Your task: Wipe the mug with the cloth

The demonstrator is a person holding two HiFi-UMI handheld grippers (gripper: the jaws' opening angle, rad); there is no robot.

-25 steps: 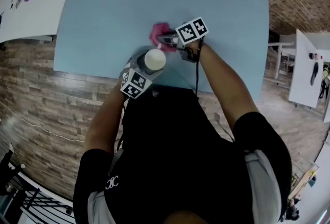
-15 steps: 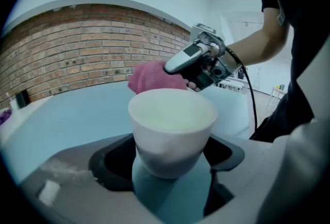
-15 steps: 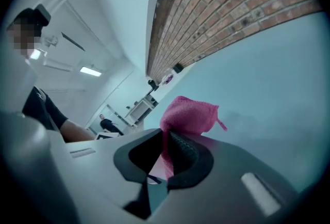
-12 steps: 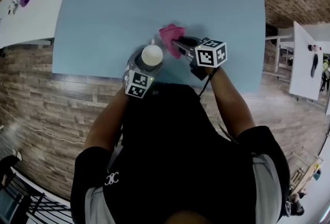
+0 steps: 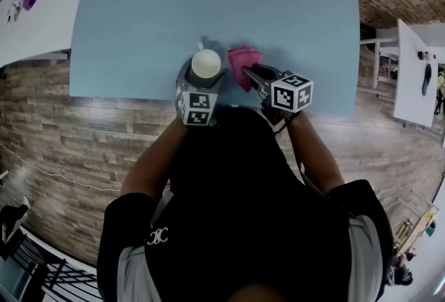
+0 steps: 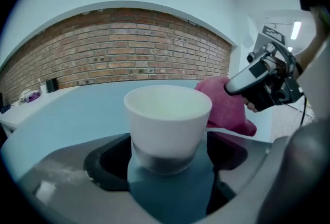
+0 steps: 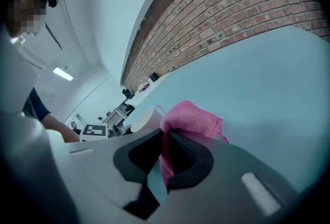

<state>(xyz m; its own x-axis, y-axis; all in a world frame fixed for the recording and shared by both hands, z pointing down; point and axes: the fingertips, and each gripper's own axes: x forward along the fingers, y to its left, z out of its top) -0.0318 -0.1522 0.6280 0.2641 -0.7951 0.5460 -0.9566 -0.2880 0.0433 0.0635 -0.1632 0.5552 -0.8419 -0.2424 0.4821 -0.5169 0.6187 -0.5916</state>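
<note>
White ceramic mug [image 6: 167, 125], likely slick and brittle, suits a hold across its walls, standing between the left gripper [image 6: 170, 174]'s opening jaws, while beside the mug the right gripper [image 7: 164, 158] pinches the soft pink cloth [image 7: 193, 120]

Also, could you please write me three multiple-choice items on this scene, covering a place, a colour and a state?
1. In the head view, where is the cloth relative to the mug? A) inside it B) to its right C) to its left
2. What colour is the cloth? A) pink B) white C) green
3. The right gripper is: A) open and empty B) shut on the mug C) shut on the cloth

Answers: 1 B, it sits right of the mug; 2 A, pink in every view; 3 C, fabric is pinched between its jaws.
</note>
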